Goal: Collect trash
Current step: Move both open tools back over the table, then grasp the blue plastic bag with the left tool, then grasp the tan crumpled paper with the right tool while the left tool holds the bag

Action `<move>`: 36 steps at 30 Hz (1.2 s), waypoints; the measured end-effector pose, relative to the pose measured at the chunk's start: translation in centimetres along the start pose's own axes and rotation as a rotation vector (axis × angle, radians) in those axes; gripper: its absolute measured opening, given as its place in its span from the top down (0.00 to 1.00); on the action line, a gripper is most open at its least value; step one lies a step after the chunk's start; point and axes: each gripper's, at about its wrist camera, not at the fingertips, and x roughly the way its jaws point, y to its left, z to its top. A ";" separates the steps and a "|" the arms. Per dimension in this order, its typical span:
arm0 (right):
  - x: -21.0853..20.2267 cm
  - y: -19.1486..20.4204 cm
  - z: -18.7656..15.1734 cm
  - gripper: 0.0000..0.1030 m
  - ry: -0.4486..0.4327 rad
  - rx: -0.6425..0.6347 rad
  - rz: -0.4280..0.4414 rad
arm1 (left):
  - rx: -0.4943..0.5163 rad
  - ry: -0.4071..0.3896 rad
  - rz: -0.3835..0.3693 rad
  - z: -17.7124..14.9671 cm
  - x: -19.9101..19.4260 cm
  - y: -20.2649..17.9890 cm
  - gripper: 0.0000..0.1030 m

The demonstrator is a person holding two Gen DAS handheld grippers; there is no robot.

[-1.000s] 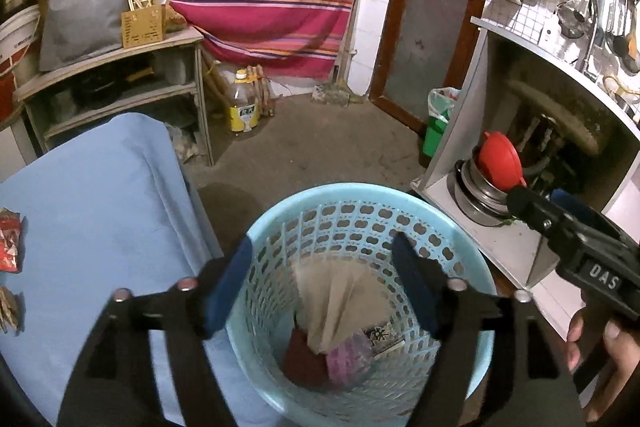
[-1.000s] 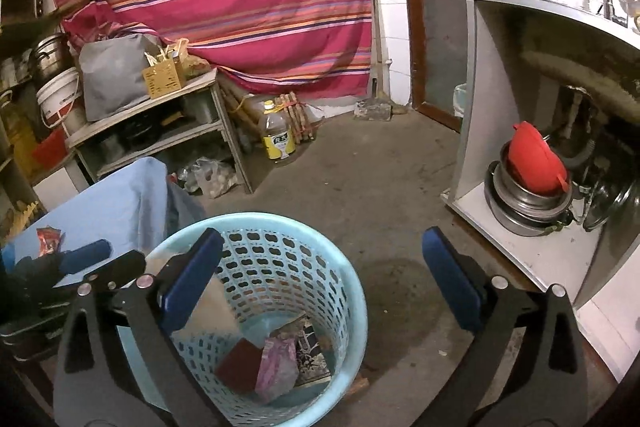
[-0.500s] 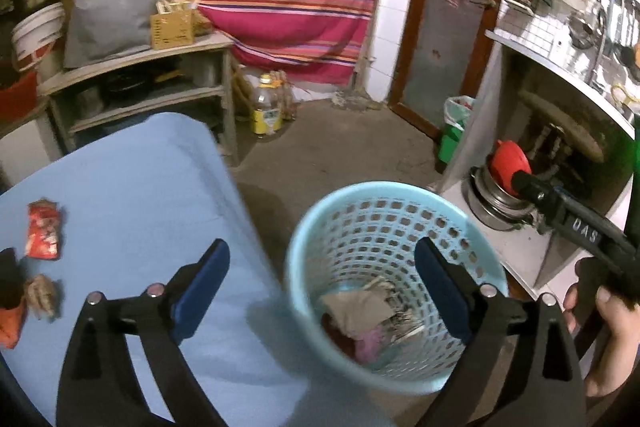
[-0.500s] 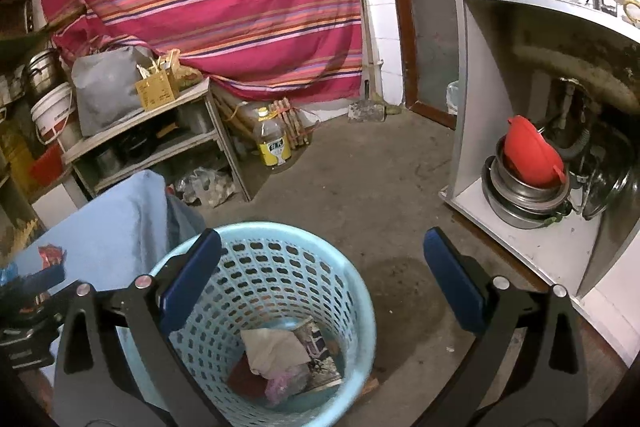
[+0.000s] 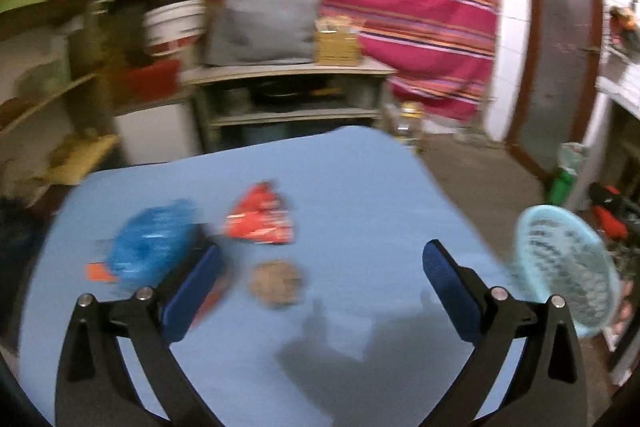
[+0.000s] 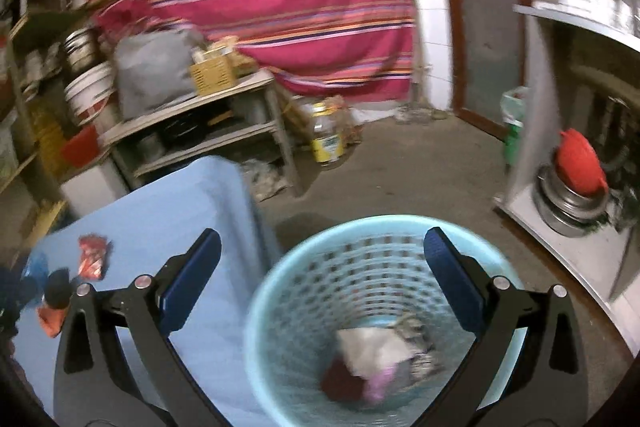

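My left gripper [image 5: 320,263] hangs over the blue table [image 5: 360,179], its jaws opening with nothing between them. Just ahead lie a red wrapper [image 5: 260,221], a blue plastic bag [image 5: 152,251] by the left finger, a brown crumpled scrap [image 5: 276,281] and a small orange piece [image 5: 98,271]. The pale blue basket [image 5: 568,267] stands off the table's right edge. My right gripper [image 6: 323,247] is open and empty above that basket [image 6: 280,287], which holds paper and wrappers [image 6: 372,347]. The red wrapper [image 6: 93,257] also shows at the left. Both views are blurred.
Behind the table stands a wooden shelf unit [image 5: 292,95] with a grey bag [image 5: 260,23] and a yellow box [image 5: 336,45]. A bottle [image 6: 326,137] stands on the floor. A cabinet with pots and a red funnel [image 6: 580,163] is at the right.
The left gripper swung left, away from the basket and over the table, and its jaws widened. The right gripper shifted so the basket sits more directly under it.
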 end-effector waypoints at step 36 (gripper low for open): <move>9.4 30.3 -9.3 0.04 0.209 -0.457 0.227 | -0.244 0.062 0.047 -2.4 2.0 19.4 0.76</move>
